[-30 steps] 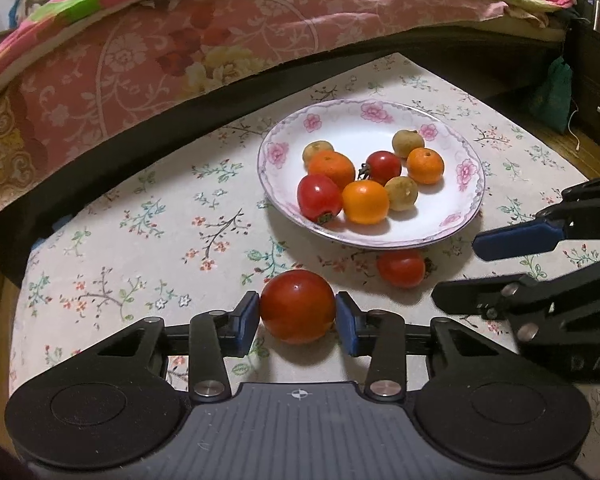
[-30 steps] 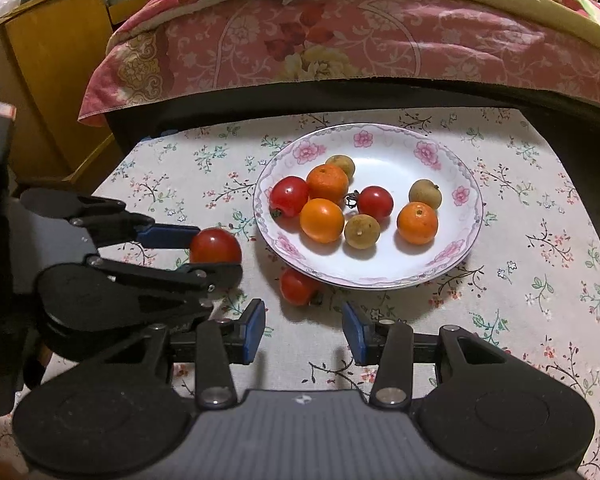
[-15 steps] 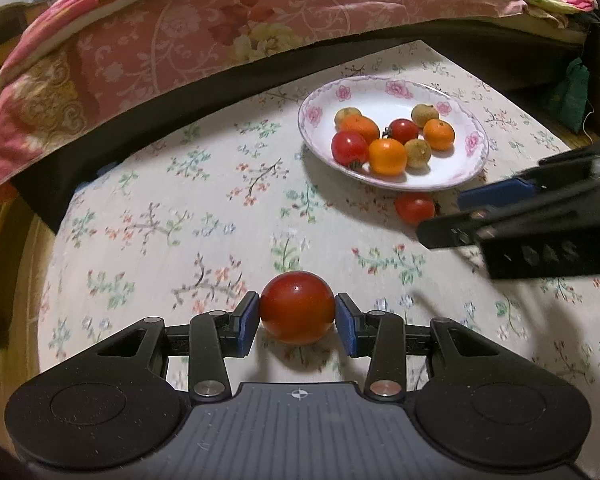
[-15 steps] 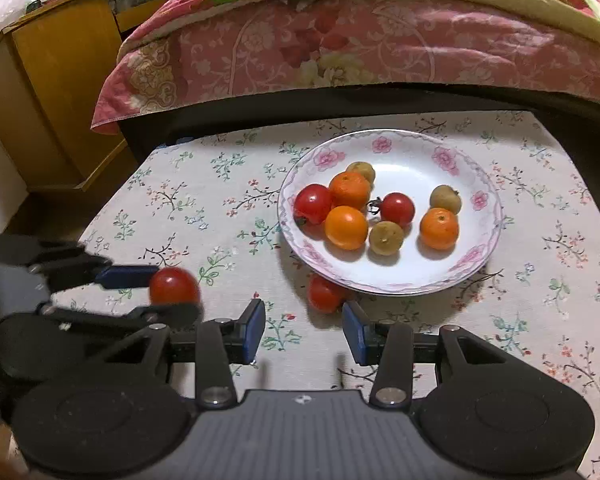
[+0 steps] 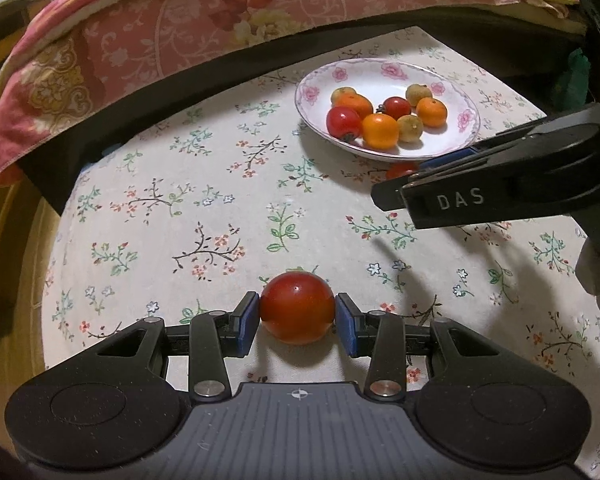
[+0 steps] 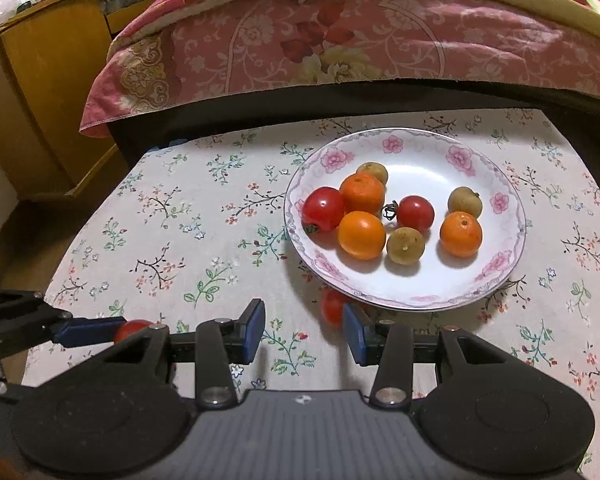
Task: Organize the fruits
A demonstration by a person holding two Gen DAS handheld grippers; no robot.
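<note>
My left gripper (image 5: 297,316) is shut on a red tomato (image 5: 297,307), held over the near left part of the floral tablecloth (image 5: 220,208). A white plate with pink flowers (image 6: 500,200) holds several tomatoes, oranges and small brown fruits. Another red tomato (image 6: 332,305) lies on the cloth by the plate's near rim, just ahead of my right gripper (image 6: 304,332), which is open with nothing between its fingers. In the left wrist view the right gripper (image 5: 404,180) reaches in from the right and hides most of that loose tomato (image 5: 400,169). The right wrist view shows the held tomato (image 6: 130,328) at the lower left.
A bed with a pink floral quilt (image 6: 340,40) runs along the table's far side. A yellow wooden cabinet (image 6: 40,92) stands at the far left. The cloth left of the plate carries no objects.
My left gripper has drawn back and leftward from the plate with the tomato still in it. The right gripper has edged closer to the loose tomato by the plate.
</note>
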